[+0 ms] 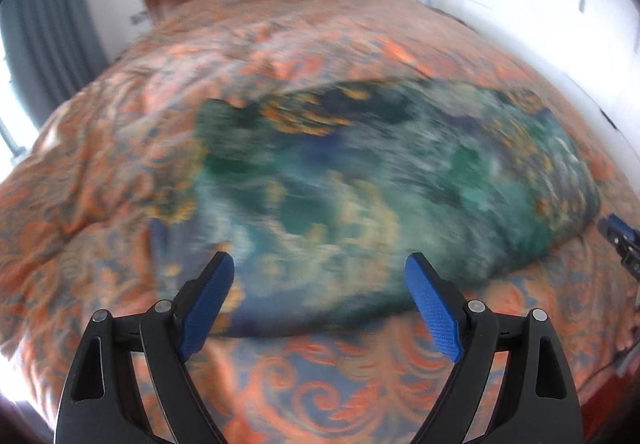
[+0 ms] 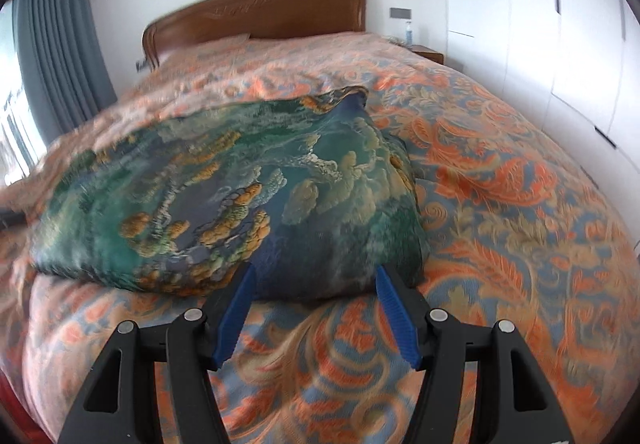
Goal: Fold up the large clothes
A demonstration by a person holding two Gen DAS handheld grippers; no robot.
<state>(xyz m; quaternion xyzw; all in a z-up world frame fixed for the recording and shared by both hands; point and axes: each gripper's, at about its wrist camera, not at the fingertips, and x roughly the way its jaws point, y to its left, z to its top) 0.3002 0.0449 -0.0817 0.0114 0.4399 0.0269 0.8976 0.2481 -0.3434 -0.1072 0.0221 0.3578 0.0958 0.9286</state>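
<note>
Orange-and-blue paisley bedspread (image 2: 500, 172) fills both views. Mid-frame on it lies the garment (image 2: 224, 200), a folded teal, navy and gold satin bundle, blurred in the left view. Left gripper (image 1: 320, 264) is spread, nothing between its pads; right gripper (image 2: 314, 274) likewise released, tips at the bundle's near edge.

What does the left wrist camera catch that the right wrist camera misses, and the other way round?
Only the left wrist view shows the right tool poking in at its right edge, plus the left tool with fingers wide apart and nothing between them. Only the right wrist view shows a bedside table with a bottle on it, and the right tool's fingers apart just short of the garment. Both share the green-blue patterned garment lying folded on the orange bedspread, the wooden headboard and grey curtains.
</note>
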